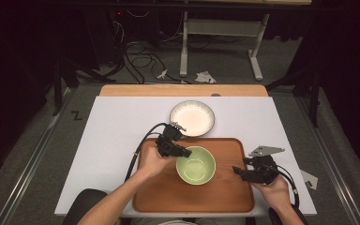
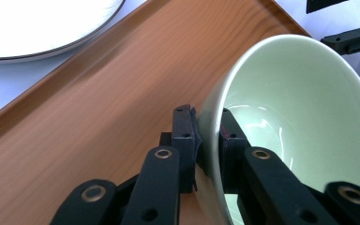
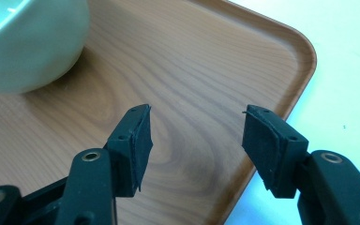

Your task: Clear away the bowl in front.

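A pale green bowl [image 1: 196,165] sits on a brown wooden tray [image 1: 225,194] near the table's front. My left gripper [image 1: 183,152] is shut on the bowl's left rim; in the left gripper view one pad is outside and one inside the green bowl [image 2: 304,108] wall, left gripper [image 2: 208,136]. My right gripper [image 1: 236,170] stands open over the tray's right edge, a hand's width right of the bowl. In the right gripper view the right gripper [image 3: 194,136] has nothing between its jaws, above the tray [image 3: 192,61], with the bowl [image 3: 28,42] at upper left.
A white plate with a dark rim [image 1: 192,118] lies on the white table top [image 1: 117,126] just behind the tray, also seen as the plate [image 2: 37,23]. A cable [image 1: 138,150] trails from the left gripper. Beyond the table are floor cables and a stand's legs [image 1: 255,61].
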`<state>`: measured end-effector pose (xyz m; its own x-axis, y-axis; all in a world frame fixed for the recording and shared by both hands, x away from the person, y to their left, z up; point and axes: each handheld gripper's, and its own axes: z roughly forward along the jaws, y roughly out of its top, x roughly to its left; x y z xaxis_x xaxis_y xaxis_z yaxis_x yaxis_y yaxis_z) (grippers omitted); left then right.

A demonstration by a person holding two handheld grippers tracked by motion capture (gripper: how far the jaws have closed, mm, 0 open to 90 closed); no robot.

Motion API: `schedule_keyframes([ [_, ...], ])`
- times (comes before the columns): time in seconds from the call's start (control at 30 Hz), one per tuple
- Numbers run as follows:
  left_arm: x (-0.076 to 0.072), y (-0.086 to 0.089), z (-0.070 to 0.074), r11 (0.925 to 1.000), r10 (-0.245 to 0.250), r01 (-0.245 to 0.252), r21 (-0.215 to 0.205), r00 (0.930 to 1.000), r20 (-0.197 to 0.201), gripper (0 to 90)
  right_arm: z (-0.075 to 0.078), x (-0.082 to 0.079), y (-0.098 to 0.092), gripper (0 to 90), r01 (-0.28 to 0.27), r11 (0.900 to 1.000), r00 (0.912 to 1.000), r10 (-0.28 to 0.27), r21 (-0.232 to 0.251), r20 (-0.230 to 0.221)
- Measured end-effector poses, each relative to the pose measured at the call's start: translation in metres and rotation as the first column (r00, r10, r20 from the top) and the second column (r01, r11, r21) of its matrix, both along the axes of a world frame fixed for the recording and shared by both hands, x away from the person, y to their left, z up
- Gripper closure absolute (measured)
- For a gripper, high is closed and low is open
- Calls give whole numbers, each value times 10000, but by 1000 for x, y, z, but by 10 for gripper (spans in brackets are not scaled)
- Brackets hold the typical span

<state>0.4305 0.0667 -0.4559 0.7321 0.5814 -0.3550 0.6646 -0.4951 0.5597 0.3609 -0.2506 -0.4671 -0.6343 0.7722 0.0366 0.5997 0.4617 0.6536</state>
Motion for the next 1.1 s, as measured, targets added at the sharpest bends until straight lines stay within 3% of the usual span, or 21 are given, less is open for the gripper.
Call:
schedule_keyframes([
  [1.1, 2, -4, -13, 9999, 87, -84, 117, 9996, -262, 809, 0, 0, 0, 428, -35, 10000, 10000, 35, -18, 60],
])
